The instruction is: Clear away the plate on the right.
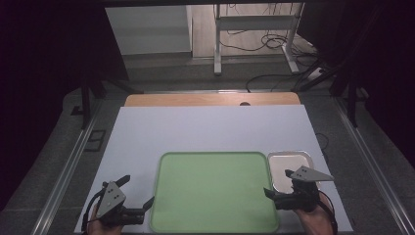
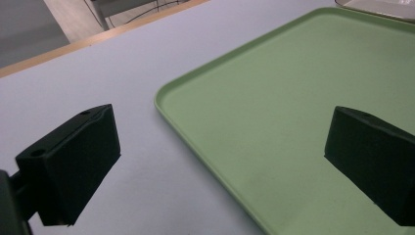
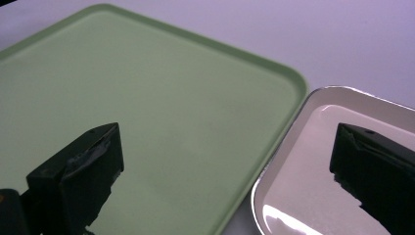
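Observation:
An empty green tray [image 1: 214,191] lies near the table's front edge. A small, empty metal tray [image 1: 289,164] sits against its right side. My left gripper [image 1: 138,190] is open at the green tray's left edge; in the left gripper view one jaw is over the white table and the other over the green tray [image 2: 293,98], with the gripper [image 2: 222,161] holding nothing. My right gripper [image 1: 278,182] is open over the seam between the two trays. In the right gripper view it [image 3: 227,171] straddles the green tray [image 3: 147,98] and the metal tray [image 3: 313,171].
A white sheet [image 1: 210,129] covers the table, with a wooden strip [image 1: 210,99] showing at its far edge. Beyond it stand a desk frame [image 1: 254,44] and floor cables. Dark curtains hang on both sides.

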